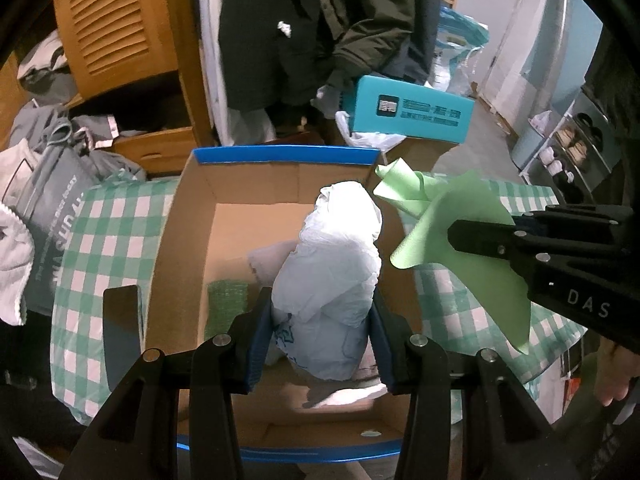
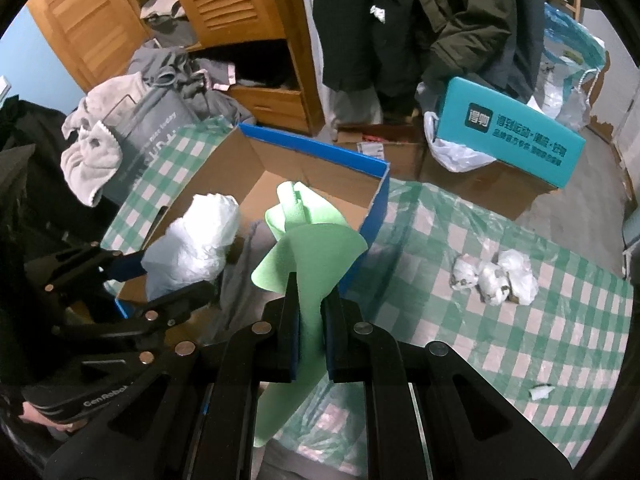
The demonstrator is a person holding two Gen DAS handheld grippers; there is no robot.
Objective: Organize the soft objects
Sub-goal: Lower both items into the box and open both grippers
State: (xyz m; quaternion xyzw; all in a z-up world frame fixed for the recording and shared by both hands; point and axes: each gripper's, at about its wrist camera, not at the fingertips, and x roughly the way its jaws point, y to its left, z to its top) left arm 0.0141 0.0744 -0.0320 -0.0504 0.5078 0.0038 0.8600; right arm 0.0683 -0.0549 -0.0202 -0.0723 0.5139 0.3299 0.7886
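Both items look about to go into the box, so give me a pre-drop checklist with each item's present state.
1. Left hand-held gripper holds the white plastic bag between its pads: ok.
2. Bag is over the open cardboard box: ok.
3. Right hand-held gripper is shut on the green cloth: ok.
4. Cloth is fully over the box: not ok; in the left wrist view it hangs past the box's right wall, over the checked tablecloth.
5. Room left in the box: ok; bare floor shows at the back, though a green item and pale cloth lie inside.
6. The two grippers are apart: ok.
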